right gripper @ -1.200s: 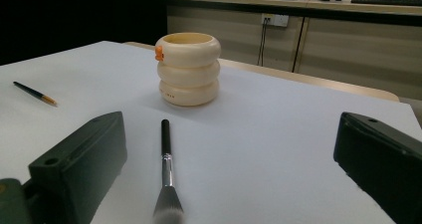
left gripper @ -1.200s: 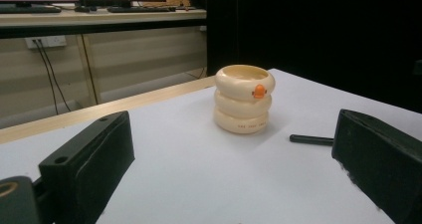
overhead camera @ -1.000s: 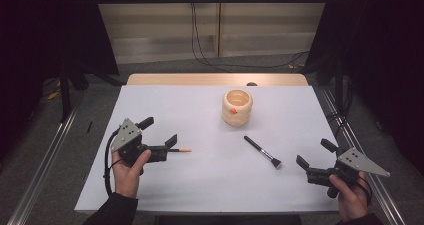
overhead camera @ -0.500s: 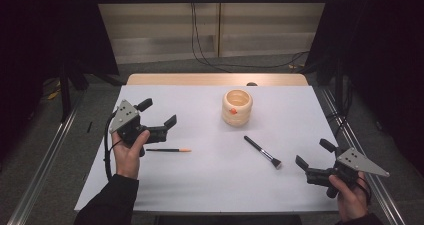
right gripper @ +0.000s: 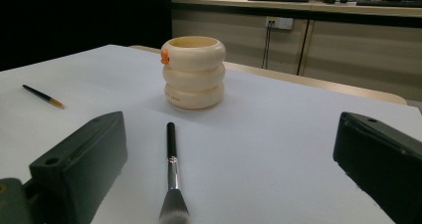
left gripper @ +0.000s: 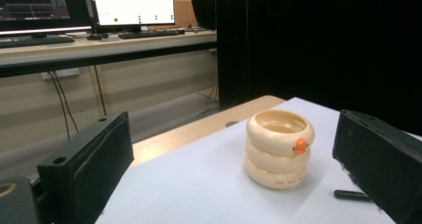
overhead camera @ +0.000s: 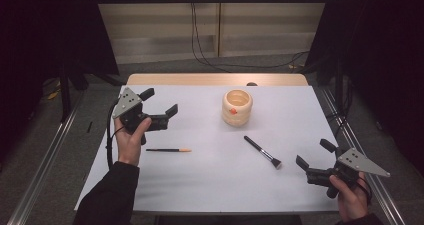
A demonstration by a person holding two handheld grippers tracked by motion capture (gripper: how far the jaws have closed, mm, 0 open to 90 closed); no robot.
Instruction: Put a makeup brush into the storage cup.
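Observation:
A cream ribbed pot (overhead camera: 237,107) with an orange knob stands at the table's far middle; it also shows as the pot (left gripper: 278,154) and the pot (right gripper: 193,71). A black makeup brush (overhead camera: 262,151) lies to its front right, and this brush (right gripper: 171,170) points at my right gripper. A thin pencil-like brush (overhead camera: 168,150) with an orange tip lies at the left, also seen as the thin brush (right gripper: 43,95). My left gripper (overhead camera: 159,105) hovers open and empty above the table's left side. My right gripper (overhead camera: 315,153) rests open and empty near the front right corner.
A white sheet (overhead camera: 210,190) covers the table, with a wooden strip (overhead camera: 200,79) at the far edge. Metal rails (overhead camera: 45,155) run along both sides. Monitors and a desk (left gripper: 99,30) stand beyond the table.
My left gripper has risen and moved away from the thin brush toward the far left, leaving it on the sheet. The right gripper has stayed put.

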